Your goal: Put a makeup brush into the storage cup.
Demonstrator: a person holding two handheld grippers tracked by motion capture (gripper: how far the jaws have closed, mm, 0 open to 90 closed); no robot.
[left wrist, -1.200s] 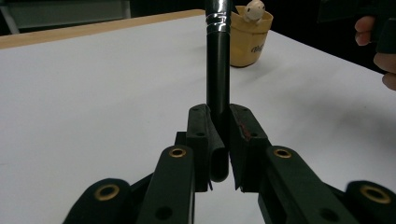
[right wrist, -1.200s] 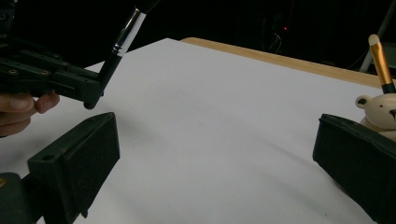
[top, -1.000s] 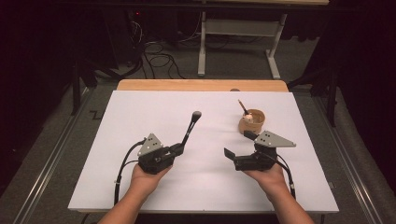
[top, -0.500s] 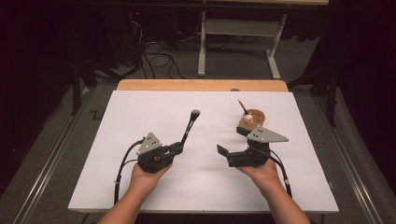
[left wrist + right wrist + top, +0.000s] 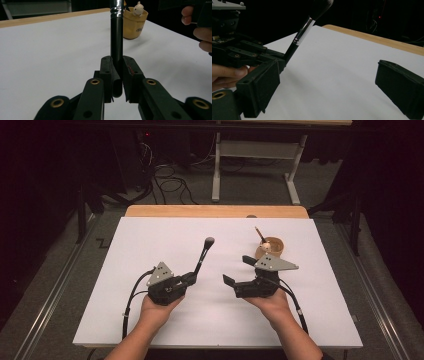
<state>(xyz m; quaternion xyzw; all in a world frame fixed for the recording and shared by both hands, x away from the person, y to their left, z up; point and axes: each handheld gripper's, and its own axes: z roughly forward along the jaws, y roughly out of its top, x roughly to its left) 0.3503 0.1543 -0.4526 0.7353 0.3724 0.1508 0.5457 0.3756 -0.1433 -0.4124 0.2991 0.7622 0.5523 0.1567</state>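
1. Left gripper (image 5: pixel 192 279) is clamping the black handle of a makeup brush (image 5: pixel 203 254), jaws closed tight on its lower end; the brush is angling up and away over the white table cover (image 5: pixel 150 240), bristle head highest.
2. Right gripper (image 5: pixel 239 270) is holding nothing; its jaws are standing wide and have just been closing a little, with only bare cover between them.
3. In the right gripper view the brush (image 5: pixel 304 30) is sitting left of the jaws, apart from both.
4. Small tan cup (image 5: pixel 270 247) with a stick and a little figure in it is standing just beyond the right gripper, near the table's far right.
5. Step in hand, as I judge it: presenting the brush for a handover to the right gripper, or carrying it toward the cup.
6. Next move is calling for the right jaws to line up around the handle above the left grip and close before the left lets go; a slanted brush could slip.
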